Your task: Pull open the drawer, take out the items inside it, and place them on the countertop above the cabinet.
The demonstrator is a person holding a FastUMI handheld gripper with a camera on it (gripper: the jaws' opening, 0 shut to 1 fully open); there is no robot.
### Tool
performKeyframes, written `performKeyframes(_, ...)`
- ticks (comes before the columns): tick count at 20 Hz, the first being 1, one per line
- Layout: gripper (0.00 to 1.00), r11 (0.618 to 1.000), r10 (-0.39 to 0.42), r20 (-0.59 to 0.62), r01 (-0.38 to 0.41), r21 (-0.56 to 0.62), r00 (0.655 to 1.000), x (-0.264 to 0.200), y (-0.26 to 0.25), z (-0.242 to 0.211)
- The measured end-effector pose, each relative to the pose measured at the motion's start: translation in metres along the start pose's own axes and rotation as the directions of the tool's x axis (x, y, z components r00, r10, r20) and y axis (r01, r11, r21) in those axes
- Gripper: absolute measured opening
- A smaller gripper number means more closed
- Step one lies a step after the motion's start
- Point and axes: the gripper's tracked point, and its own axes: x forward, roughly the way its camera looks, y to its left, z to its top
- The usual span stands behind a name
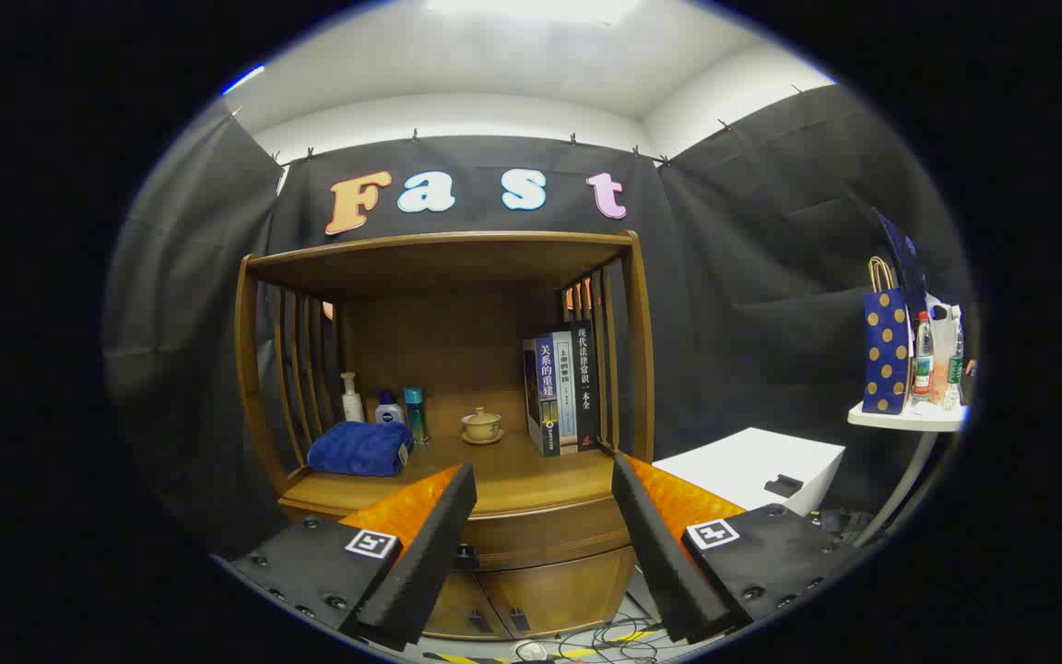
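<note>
Zero steps done, by my read: cabinet (457, 387) ahead, drawer (540, 535) under desk (531, 475) closed, contents unseen. Drawer front faces gripper (545, 493), long axis side to side. Knob (466, 555) beside left finger. Jaws wide apart, holding nothing. Left: pull, unload, place on desk.
</note>
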Motion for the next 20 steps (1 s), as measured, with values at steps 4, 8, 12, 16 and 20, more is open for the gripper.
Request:
performKeyframes(4, 0.98, 1.0, -0.017, 0.005, 0.017, 0.018, 1.0, -0.007, 0.003, 0.005)
performKeyframes(8, 0.98, 0.998, -0.033, 0.01, 0.032, 0.059, 0.999, -0.012, 0.005, 0.014)
performKeyframes(12, 0.98, 0.998, -0.04, 0.03, 0.039, 0.052, 0.999, -0.015, 0.012, 0.021)
performKeyframes(16, 0.98, 0.999, -0.028, 0.019, 0.027, 0.036, 0.999, -0.011, 0.028, 0.009)
performKeyframes(20, 0.98, 0.999, 0.005, 0.02, -0.005, 0.035, 1.0, -0.001, 0.043, -0.008)
